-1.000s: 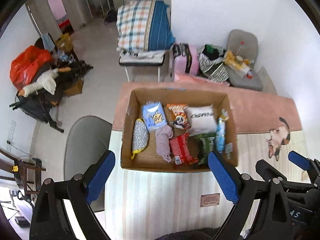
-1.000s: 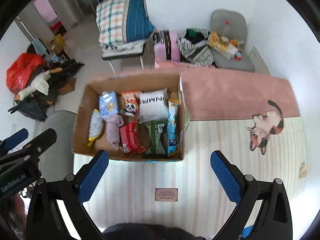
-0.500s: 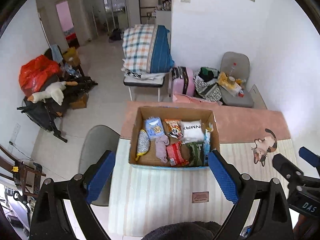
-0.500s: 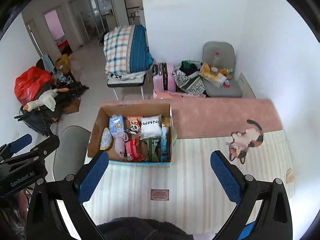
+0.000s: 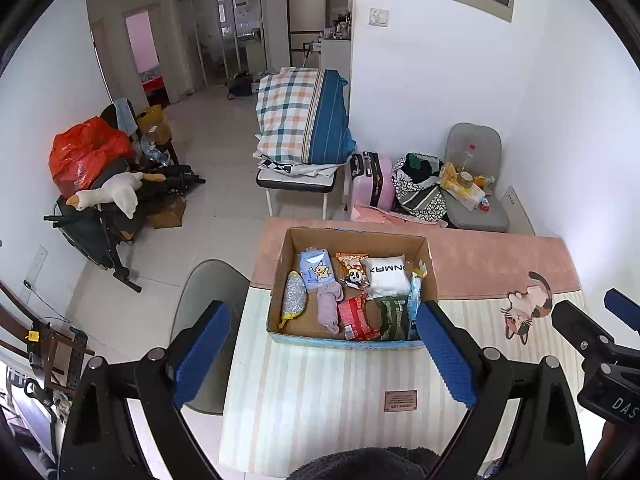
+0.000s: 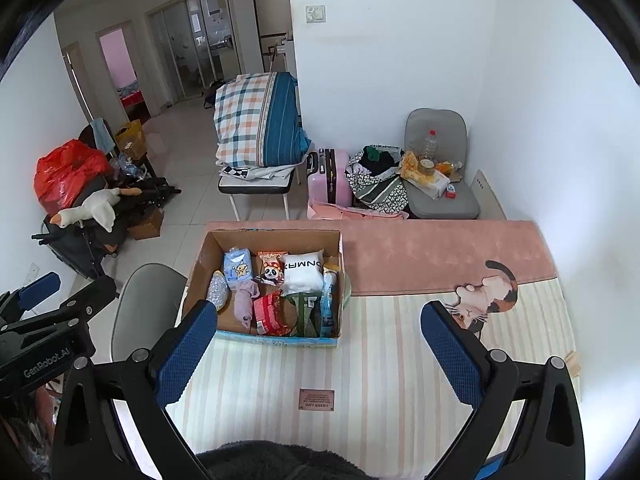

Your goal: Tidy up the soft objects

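A cardboard box (image 5: 280, 272) (image 6: 200, 268) stands on the striped table mat. It holds several soft items: a white pillow pack (image 5: 386, 276) (image 6: 302, 272), a mauve cloth (image 5: 330, 304) (image 6: 244, 300), a red snack bag (image 5: 356, 316) (image 6: 268, 312), a blue baby pack (image 5: 316, 270) and a silver pouch (image 5: 294, 298). My left gripper (image 5: 324, 354) is open and empty, high above the table's near side. My right gripper (image 6: 320, 350) is open and empty, equally high and to the right of the left one.
A pink mat (image 6: 440, 252) with a cat figure (image 6: 484, 296) covers the table's far side. A grey chair (image 5: 208, 296) stands left of the table. Beyond are a bedding-stacked bench (image 5: 300, 136), a pink suitcase (image 5: 372, 180) and a cluttered grey chair (image 5: 472, 184).
Both grippers have risen and pulled back from the box, so the box looks smaller and more of the room shows. Both stay open and empty.
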Demonstrator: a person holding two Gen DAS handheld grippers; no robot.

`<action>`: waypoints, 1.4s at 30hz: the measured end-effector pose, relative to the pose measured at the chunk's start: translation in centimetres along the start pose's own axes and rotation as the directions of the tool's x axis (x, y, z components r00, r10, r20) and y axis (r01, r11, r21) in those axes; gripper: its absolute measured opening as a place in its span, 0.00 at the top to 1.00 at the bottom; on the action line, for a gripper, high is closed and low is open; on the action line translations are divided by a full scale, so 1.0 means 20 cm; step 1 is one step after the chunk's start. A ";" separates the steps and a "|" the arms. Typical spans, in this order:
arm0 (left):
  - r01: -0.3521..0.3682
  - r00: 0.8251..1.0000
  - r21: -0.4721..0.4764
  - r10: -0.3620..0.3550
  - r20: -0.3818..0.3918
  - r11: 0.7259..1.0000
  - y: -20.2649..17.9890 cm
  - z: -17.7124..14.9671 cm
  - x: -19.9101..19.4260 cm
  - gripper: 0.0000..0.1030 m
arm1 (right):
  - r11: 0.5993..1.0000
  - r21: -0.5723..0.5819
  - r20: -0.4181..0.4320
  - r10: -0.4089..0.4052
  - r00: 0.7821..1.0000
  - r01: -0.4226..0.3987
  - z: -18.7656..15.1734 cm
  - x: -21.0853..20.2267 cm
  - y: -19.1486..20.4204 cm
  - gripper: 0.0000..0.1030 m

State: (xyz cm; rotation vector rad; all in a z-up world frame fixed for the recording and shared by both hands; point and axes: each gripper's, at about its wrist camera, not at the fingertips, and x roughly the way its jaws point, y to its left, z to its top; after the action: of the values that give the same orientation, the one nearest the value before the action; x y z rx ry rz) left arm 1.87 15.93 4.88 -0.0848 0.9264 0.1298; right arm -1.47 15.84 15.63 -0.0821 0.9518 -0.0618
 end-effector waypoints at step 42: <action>0.018 0.998 0.022 -0.016 -0.065 1.000 -0.10 -0.04 0.15 0.07 | 0.998 0.019 -0.045 -0.057 0.997 0.058 -0.05 0.20 -0.11 0.00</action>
State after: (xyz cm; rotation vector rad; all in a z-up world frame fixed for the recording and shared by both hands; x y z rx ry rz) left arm 3.29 14.18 2.12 -0.0761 0.9912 0.1011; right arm 0.09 13.32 12.02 -0.0895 0.9931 -0.1265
